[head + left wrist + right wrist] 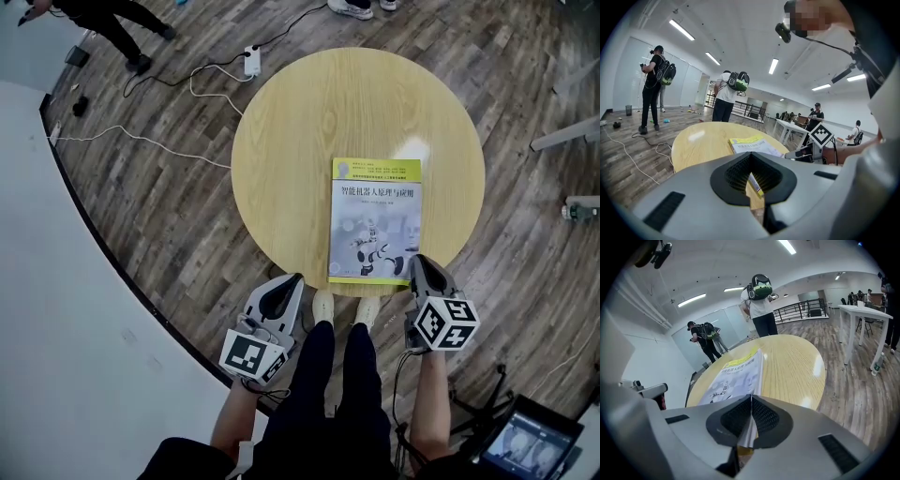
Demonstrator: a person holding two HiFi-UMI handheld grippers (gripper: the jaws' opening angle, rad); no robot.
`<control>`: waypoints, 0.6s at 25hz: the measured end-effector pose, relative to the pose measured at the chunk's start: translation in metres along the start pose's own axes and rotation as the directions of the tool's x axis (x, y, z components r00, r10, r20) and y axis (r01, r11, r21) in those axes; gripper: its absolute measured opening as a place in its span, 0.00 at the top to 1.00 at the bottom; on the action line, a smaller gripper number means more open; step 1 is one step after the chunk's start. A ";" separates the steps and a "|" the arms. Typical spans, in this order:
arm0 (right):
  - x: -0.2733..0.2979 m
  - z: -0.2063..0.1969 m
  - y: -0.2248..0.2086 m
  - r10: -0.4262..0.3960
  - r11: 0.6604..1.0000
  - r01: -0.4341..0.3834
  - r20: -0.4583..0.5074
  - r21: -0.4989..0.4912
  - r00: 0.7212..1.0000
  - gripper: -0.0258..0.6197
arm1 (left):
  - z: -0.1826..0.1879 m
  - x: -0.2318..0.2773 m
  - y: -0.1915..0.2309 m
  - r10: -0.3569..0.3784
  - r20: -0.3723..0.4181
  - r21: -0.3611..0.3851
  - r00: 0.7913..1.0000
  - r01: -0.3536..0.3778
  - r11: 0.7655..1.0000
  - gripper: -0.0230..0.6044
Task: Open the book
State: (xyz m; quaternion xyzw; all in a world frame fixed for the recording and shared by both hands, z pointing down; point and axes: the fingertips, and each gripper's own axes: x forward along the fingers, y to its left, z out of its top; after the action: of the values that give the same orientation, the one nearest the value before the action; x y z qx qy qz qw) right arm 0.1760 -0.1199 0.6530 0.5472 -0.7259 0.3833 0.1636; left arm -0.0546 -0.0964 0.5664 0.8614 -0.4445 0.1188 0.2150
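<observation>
A closed book with a yellow-green and white cover lies on the round wooden table, near its front edge. My right gripper sits at the book's near right corner. In the right gripper view the jaws are shut on the corner of the book, with the thin edge of cover and pages pinched between the pads. My left gripper hangs off the table's near left rim, apart from the book. In the left gripper view its jaws are shut on nothing, pointing at the book.
A power strip and white cables lie on the wooden floor beyond the table. My own legs and shoes stand against the table's near edge. A screen sits at the bottom right. People with backpacks stand beyond the table.
</observation>
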 end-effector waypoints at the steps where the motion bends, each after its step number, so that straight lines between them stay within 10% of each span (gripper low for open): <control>1: -0.003 0.003 0.003 0.002 1.000 -0.002 0.010 -0.007 1.000 0.94 | 0.001 -0.003 0.000 0.002 0.003 0.000 1.000 -0.002 1.000 0.97; 15: -0.037 0.056 0.113 0.104 0.968 -0.071 0.130 -0.243 0.986 0.95 | 0.023 -0.077 0.029 0.103 0.115 -0.020 0.988 -0.101 0.995 0.97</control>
State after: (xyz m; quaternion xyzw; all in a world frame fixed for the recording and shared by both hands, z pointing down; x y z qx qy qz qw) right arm 0.0949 -0.1240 0.5496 0.5170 -0.7997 0.2608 0.1587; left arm -0.1219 -0.0673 0.5235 0.8415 -0.5006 0.0762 0.1884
